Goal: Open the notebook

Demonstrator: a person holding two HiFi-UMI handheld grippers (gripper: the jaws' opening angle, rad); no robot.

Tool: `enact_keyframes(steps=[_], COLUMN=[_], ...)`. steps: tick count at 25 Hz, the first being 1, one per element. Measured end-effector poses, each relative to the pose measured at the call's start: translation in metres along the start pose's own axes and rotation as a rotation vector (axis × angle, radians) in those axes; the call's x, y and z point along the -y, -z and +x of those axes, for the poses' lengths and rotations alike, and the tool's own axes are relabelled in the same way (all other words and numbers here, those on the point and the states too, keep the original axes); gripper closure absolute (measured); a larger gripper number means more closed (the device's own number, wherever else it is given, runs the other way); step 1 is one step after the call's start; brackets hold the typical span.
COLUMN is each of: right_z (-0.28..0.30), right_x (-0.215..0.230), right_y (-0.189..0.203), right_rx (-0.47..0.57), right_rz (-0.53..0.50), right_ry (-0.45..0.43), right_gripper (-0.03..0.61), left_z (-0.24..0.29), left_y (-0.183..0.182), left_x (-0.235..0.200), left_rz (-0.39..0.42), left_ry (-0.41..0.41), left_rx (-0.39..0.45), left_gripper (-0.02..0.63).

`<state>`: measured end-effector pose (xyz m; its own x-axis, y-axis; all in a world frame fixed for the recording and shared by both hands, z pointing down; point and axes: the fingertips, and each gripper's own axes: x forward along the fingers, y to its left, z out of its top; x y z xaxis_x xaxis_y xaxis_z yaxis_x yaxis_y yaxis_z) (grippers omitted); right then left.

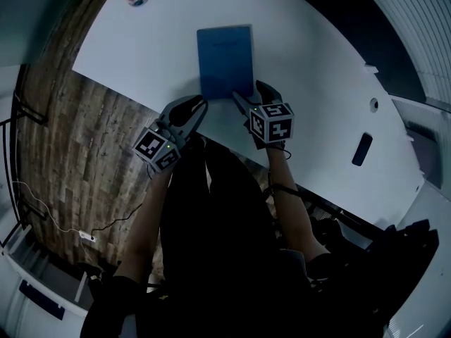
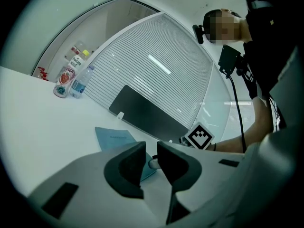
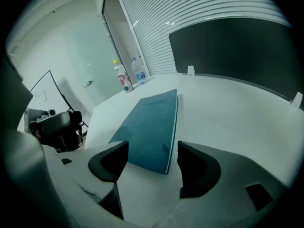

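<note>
White table spreads over a wood floor. 1 blue notebook lies closed and flat on it, close to the near edge. The right gripper stands wide open, the notebook's near end showing between its jaws without touching them. The left gripper holds nothing, with its jaws a narrow gap apart, near the notebook's near left corner. 2 bottles stand together at the far corner, their contents too small to tell.
</note>
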<state>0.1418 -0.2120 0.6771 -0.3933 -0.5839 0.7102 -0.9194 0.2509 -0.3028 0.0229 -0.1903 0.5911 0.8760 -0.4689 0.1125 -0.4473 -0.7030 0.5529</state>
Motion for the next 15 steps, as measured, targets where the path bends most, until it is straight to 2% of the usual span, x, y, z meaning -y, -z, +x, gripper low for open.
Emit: enact_keyframes(steps=[11,15], right_z=[0.0051,0.0075], right_x=[0.0046,0.0017], right_y=[0.0065,0.0058], right_rx=[-0.007,-0.018], right_rz=[0.052,0.059], right_ry=[-0.016,-0.034], right_gripper=[0.276,0.295], left_z=[-0.0013,-0.0032], left_y=[0.0071,0.0076], left_x=[0.0019,0.002], left_rz=[-0.024,-0.028], left_ry=[0.001,-0.005], left_rx=[0.01,0.008], left_gripper=[0.535,0.535])
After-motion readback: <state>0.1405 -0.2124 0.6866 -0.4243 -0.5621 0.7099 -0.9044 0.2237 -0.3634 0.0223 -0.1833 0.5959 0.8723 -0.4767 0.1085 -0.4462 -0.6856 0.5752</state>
